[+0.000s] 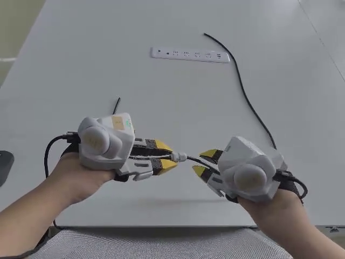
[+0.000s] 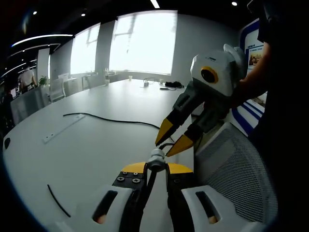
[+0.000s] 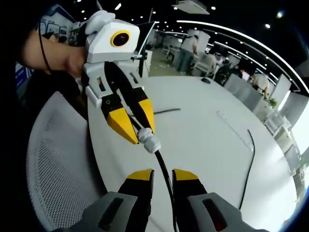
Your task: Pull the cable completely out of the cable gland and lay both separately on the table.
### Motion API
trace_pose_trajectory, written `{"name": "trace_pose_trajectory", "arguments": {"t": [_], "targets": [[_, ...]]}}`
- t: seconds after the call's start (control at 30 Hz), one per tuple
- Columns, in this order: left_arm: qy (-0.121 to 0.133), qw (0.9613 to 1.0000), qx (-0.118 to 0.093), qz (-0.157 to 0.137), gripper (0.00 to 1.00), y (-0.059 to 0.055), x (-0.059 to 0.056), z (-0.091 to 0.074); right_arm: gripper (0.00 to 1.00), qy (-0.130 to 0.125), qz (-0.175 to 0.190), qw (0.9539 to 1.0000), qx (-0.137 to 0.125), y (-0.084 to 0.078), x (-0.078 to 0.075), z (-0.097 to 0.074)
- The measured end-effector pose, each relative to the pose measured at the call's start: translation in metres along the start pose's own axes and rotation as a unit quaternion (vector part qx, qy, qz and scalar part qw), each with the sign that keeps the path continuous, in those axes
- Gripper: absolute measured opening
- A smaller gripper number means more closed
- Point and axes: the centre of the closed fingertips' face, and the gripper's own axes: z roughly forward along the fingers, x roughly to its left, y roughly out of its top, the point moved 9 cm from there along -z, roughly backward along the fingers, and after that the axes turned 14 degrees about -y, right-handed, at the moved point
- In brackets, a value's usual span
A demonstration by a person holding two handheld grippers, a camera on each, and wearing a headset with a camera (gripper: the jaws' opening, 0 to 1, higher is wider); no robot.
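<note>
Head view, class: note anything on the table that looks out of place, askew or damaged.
Nothing looks damaged or spilled. The only oddity is a short black cable piece lying loose on the table, apart from the power strip and the long black cord.

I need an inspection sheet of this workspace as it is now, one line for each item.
Surface: white table, plain.
Job's things: white cable gland held above the table's near edge; black cable passes through it.
Clutter: power strip; short black wire piece; dark object at the left edge.
Grippers: left gripper shut on the cable gland; right gripper open, fingers either side of the black cable.
Cables: long black cord from the power strip's end to behind the right gripper.
Surroundings: mesh chair; office with people behind.
</note>
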Motion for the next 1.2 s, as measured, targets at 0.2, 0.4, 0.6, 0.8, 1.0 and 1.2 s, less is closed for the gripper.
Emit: {"name": "trace_pose_trajectory", "arguments": {"t": [0.2,0.4,0.6,0.8,1.0,1.2], "targets": [[0.001,1.0,0.004,0.001,0.15,0.0,-0.002,0.002,0.07,0.002,-0.012,0.9999,-0.009,0.006,0.001,0.001],[0.001,1.0,0.002,0.001,0.15,0.0,-0.003,0.003,0.04,0.0,-0.025,0.9996,-0.01,0.007,0.002,0.0],[0.001,1.0,0.002,0.001,0.15,0.0,-0.007,0.005,0.01,-0.001,-0.02,0.9998,-0.008,0.005,0.002,-0.002],[0.004,1.0,0.001,0.0,0.15,0.0,-0.008,0.005,0.0,0.001,-0.017,0.9998,-0.004,0.003,0.002,-0.002],[0.009,1.0,-0.002,0.003,0.15,0.001,-0.008,0.006,0.0,-0.001,-0.004,1.0,0.004,0.0,-0.002,-0.001],[0.01,0.9999,-0.007,0.0,0.15,0.003,-0.008,0.006,0.0,-0.007,0.02,0.9997,0.013,-0.008,-0.01,0.0]]}}
